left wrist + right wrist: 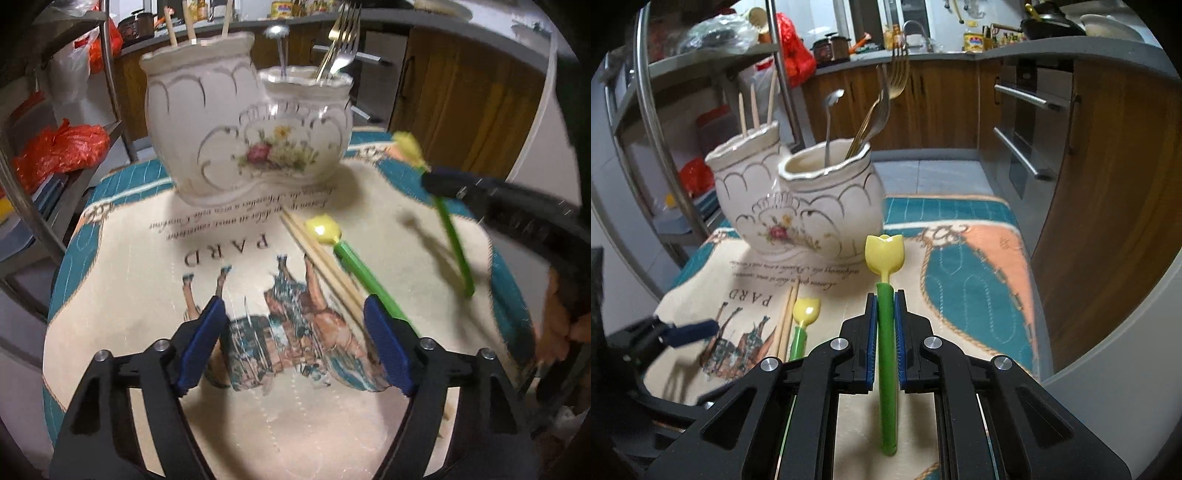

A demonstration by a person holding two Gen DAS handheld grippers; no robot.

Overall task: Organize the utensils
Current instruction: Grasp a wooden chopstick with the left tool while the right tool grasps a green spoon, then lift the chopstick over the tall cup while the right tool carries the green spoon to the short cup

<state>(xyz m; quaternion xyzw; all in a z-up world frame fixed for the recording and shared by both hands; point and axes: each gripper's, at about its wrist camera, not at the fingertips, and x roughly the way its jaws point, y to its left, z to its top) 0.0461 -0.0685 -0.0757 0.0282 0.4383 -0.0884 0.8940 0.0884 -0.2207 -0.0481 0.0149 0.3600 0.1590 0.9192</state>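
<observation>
A white double ceramic holder (pixel 229 147) (pixel 798 206) stands at the far side of the printed cloth. Its left pot holds wooden chopsticks, its right pot a spoon and forks. My right gripper (pixel 885 299) is shut on the green handle of a yellow tulip-headed spoon (pixel 885 254), held off the cloth; the left wrist view shows that spoon (pixel 454 243) at the right. A second tulip spoon (pixel 325 229) (pixel 805 314) and a pair of chopsticks (pixel 321 266) (pixel 785 317) lie on the cloth. My left gripper (pixel 293 310) is open above the cloth, its right finger next to them.
A metal rack (pixel 110 74) with orange plastic bags (pixel 62 147) stands to the left of the table. Wooden kitchen cabinets and an oven (pixel 1027 129) lie behind and to the right. A hand (pixel 557 325) shows at the right edge. The cloth (pixel 979 266) reaches the table's edge.
</observation>
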